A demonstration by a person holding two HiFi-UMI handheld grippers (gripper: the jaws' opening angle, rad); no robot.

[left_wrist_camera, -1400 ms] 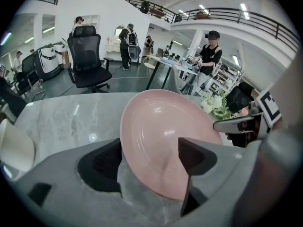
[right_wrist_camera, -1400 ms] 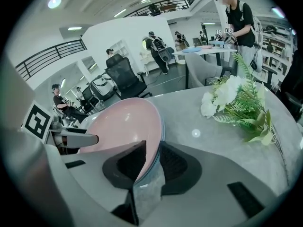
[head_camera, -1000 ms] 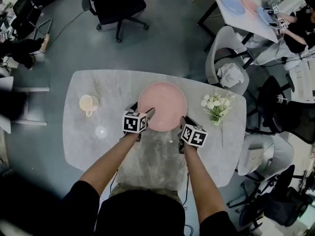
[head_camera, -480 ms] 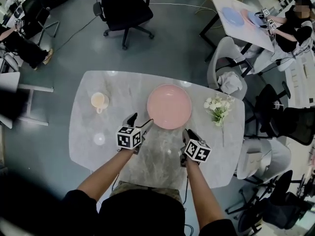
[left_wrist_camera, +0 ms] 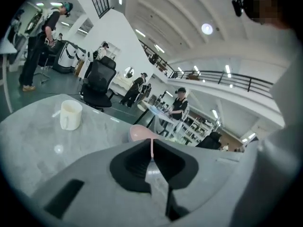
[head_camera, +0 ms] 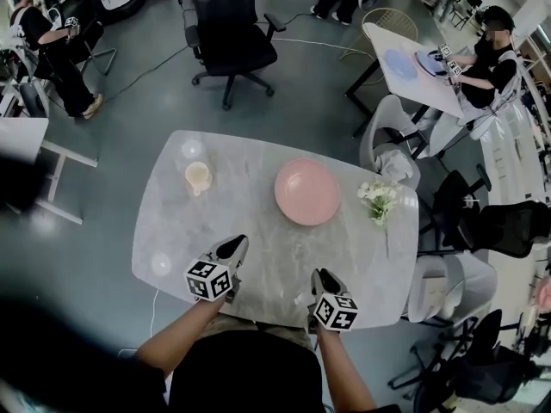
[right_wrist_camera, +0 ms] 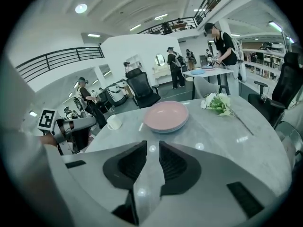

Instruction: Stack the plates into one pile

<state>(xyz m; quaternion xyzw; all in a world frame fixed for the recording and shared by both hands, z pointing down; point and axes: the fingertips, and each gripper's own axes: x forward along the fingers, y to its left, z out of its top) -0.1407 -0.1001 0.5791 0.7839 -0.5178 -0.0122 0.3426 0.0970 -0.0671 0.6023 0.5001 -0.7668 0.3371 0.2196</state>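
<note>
A pile of pink plates point(head_camera: 307, 191) sits on the grey marble table point(head_camera: 258, 239), right of centre; it also shows as the pink pile point(left_wrist_camera: 142, 132) and as the stacked plates point(right_wrist_camera: 165, 116). My left gripper point(head_camera: 234, 248) hovers near the table's front edge, well short of the plates, its jaws closing with nothing between them. In the left gripper view the left gripper point(left_wrist_camera: 151, 143) shows only a thin slit. My right gripper point(head_camera: 320, 275) hangs over the front edge. In its own view the right gripper point(right_wrist_camera: 152, 148) stands a little open and empty.
A cream mug point(head_camera: 198, 175) stands left of the plates and a white flower sprig point(head_camera: 379, 198) lies to their right. A black office chair point(head_camera: 228, 24) is beyond the table, a white chair point(head_camera: 392, 157) at its right. A person works at another table point(head_camera: 413, 67).
Both grippers have drawn back from the pink plates to the table's near edge and risen. The left jaws, spread before, have come together.
</note>
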